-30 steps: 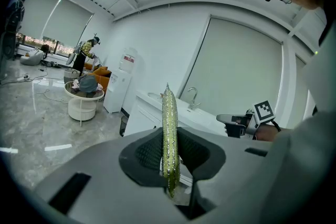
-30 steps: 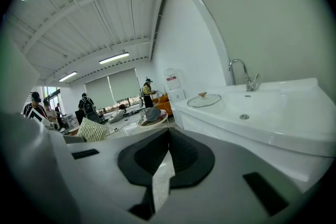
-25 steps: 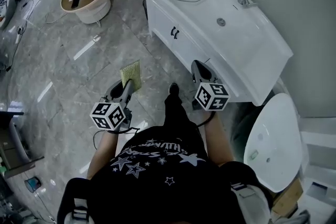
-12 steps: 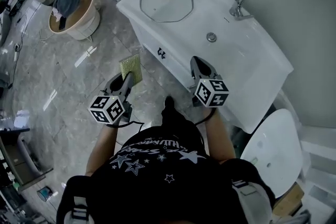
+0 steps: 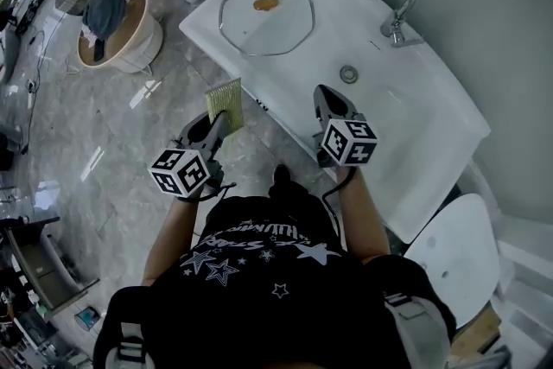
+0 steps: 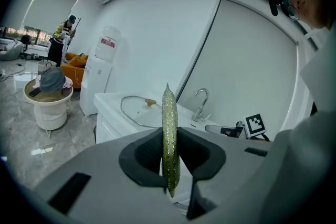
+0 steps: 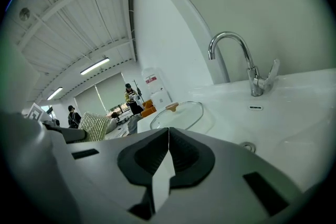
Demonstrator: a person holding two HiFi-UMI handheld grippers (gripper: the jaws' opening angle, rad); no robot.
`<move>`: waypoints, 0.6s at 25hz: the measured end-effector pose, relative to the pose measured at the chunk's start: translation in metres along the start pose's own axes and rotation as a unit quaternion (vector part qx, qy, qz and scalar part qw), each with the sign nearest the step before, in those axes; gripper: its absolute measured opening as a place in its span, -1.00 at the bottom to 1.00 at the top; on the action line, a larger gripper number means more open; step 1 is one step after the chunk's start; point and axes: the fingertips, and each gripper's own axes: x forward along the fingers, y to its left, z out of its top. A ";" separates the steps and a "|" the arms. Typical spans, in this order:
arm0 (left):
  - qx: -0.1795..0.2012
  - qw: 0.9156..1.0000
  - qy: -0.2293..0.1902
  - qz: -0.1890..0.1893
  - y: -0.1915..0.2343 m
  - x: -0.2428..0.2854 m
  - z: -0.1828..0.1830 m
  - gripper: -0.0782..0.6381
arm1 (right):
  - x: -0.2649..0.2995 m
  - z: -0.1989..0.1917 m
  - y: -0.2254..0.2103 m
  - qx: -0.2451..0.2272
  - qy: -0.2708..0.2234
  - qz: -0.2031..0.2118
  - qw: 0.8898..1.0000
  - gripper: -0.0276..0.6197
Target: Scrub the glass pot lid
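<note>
Your left hand-held gripper [image 5: 216, 124] is clamped on a green scrub pad [image 5: 225, 102]. The pad stands edge-up between the jaws, just short of the desk's [image 5: 415, 112] near edge. Your right hand-held gripper [image 5: 329, 97] is closed with nothing in it, jaws together. Its tip is over the near edge, close to the drain [image 5: 348, 74]. The glass lid [image 5: 266, 17] lies flat on the desk's left end, brown knob [image 5: 265, 3] up, well apart from both grippers. The faucet [image 5: 393, 9] stands at the far edge.
</note>
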 end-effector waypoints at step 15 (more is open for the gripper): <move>0.020 0.992 0.084 -0.096 0.046 0.100 0.034 -0.58 | 0.044 -0.001 -0.039 0.136 0.013 -0.055 0.989 -0.89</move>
